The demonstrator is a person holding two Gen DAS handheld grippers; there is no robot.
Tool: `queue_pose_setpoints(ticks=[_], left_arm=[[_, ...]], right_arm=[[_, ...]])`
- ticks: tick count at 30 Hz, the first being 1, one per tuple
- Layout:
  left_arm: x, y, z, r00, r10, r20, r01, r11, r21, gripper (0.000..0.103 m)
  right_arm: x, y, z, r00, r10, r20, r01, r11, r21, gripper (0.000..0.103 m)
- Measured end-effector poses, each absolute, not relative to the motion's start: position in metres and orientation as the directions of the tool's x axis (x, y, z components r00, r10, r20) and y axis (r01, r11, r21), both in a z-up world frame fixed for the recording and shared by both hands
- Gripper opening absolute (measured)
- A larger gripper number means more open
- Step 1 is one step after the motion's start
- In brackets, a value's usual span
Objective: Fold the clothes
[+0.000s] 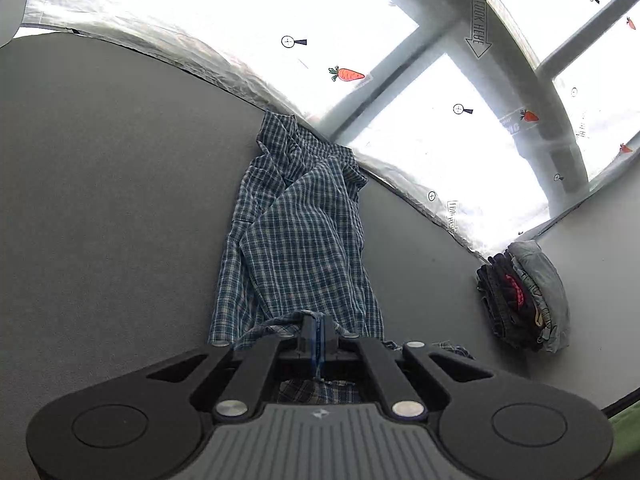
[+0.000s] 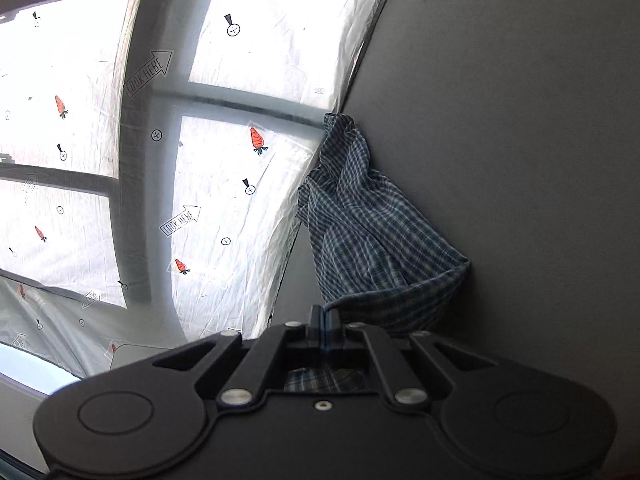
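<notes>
Checked blue/white shirt (image 1: 296, 232) lies lengthwise on grey desk (image 1: 100, 200), far end (collar, by the look) at the desk's far edge next to the plastic-covered window (image 1: 360, 20); near edge is off the surface.

Step in hand (judged): pick-up/spread phase. Both tools hold the near hem, fabric rising from desk to jaws; no fold made yet.

Left gripper (image 1: 317, 334): jaws together, clamped on a bunched bit of hem; cloth also shows below, behind the linkage. Right gripper (image 2: 325, 324): jaws together on another hem section; shirt (image 2: 360, 232) hangs to the right of the tips and sags in a pouch against the desk.

Next move (judged): draw the grippers apart to tension the hem, flatten the body on the desk, then fold. Keep grip; thin fabric may slip.

Adjacent: stack of folded clothes (image 1: 524, 296) at right, well apart from shirt.
</notes>
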State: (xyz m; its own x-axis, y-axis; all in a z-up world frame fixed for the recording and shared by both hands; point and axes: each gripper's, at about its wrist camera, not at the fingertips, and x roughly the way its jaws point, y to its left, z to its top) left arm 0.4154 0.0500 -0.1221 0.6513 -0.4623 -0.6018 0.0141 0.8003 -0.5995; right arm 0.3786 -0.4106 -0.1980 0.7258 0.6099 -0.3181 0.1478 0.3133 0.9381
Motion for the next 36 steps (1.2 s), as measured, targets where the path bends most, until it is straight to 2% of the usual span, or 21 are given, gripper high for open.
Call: queue_pose_setpoints(ticks=[9, 14, 17, 23, 27, 28, 31, 34, 36], left_arm=[[0.490, 0.048, -0.143, 0.638, -0.444, -0.629, -0.027, 0.804, -0.594, 0.001], [0.544, 0.043, -0.168, 0.593, -0.428, -0.682, -0.066, 0.818, -0.571, 0.001], [0.567, 0.043, -0.181, 0.548, -0.417, -0.725, -0.117, 0.821, -0.559, 0.001], [0.584, 0.054, -0.199, 0.527, -0.417, -0.740, -0.220, 0.774, -0.593, 0.005], [0.598, 0.062, -0.196, 0.556, -0.372, -0.744, -0.232, 0.790, -0.568, 0.013], [0.603, 0.064, -0.195, 0.564, -0.355, -0.746, -0.228, 0.801, -0.554, 0.017], [0.619, 0.071, -0.190, 0.584, -0.325, -0.743, -0.239, 0.807, -0.541, 0.021], [0.626, 0.074, -0.182, 0.607, -0.297, -0.737, -0.228, 0.824, -0.519, 0.026], [0.623, 0.075, -0.175, 0.620, -0.277, -0.734, -0.217, 0.838, -0.500, 0.030]], right_arm=[[0.445, -0.416, -0.218, 0.724, 0.602, -0.336, 0.190, 0.294, 0.937, 0.001], [0.497, -0.413, -0.243, 0.703, 0.604, -0.376, 0.242, 0.293, 0.925, 0.001], [0.525, -0.411, -0.262, 0.667, 0.609, -0.429, 0.314, 0.293, 0.903, 0.001], [0.547, -0.405, -0.280, 0.612, 0.627, -0.481, 0.400, 0.278, 0.873, 0.001], [0.554, -0.404, -0.290, 0.608, 0.639, -0.471, 0.450, 0.211, 0.868, 0.004], [0.559, -0.403, -0.289, 0.600, 0.641, -0.479, 0.445, 0.231, 0.865, 0.004], [0.573, -0.397, -0.283, 0.568, 0.637, -0.521, 0.421, 0.318, 0.849, 0.005], [0.583, -0.391, -0.275, 0.570, 0.632, -0.526, 0.399, 0.346, 0.849, 0.009], [0.585, -0.390, -0.270, 0.599, 0.621, -0.506, 0.382, 0.333, 0.862, 0.024]])
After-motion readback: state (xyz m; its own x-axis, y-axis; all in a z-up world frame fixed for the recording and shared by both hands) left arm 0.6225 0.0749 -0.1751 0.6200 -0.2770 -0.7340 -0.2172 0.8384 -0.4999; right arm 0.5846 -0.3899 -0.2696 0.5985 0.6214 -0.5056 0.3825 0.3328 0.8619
